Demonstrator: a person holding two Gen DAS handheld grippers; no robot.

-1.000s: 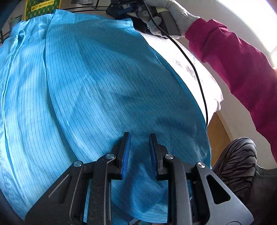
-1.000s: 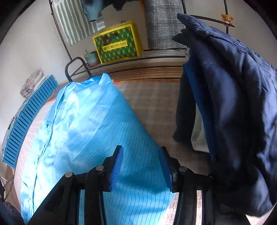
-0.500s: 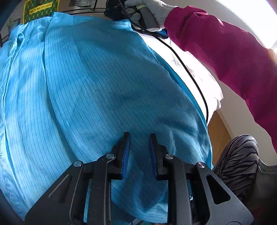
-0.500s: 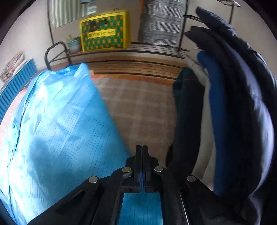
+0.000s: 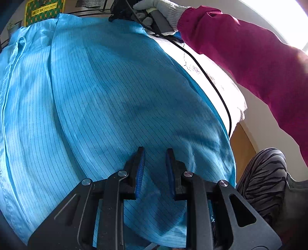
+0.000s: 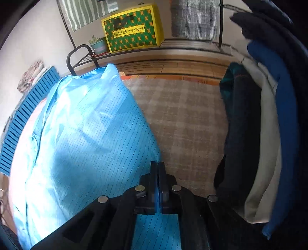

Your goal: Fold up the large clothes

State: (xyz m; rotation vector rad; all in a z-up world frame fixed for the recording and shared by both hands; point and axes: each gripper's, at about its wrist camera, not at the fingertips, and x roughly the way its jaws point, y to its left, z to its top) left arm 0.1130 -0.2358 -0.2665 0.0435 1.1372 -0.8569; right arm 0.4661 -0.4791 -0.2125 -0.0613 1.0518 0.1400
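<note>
A large light-blue pinstriped garment (image 5: 115, 96) lies spread over the table. My left gripper (image 5: 154, 153) hovers low over its near hem, fingers a little apart, with cloth showing through the gap and nothing pinched. In the right wrist view my right gripper (image 6: 158, 165) is shut, and the edge of the garment (image 6: 86, 144) runs into its closed pads and shows again beneath them. In the left wrist view the right gripper (image 5: 119, 13) sits at the garment's far edge, held by a gloved hand (image 5: 154, 7) in a magenta sleeve (image 5: 250, 57).
A white cloth (image 5: 221, 80) covers the table to the right of the garment, and a black cable (image 5: 215, 90) runs across it. Dark and blue clothes (image 6: 259, 115) hang at the right. A yellow box (image 6: 132, 28) stands on a rack behind. A striped trouser knee (image 5: 265, 173) is close by.
The right gripper's fingers closed from wide apart onto the garment's edge. The gloved hand and sleeve slid left along the far edge. The left gripper stayed still.
</note>
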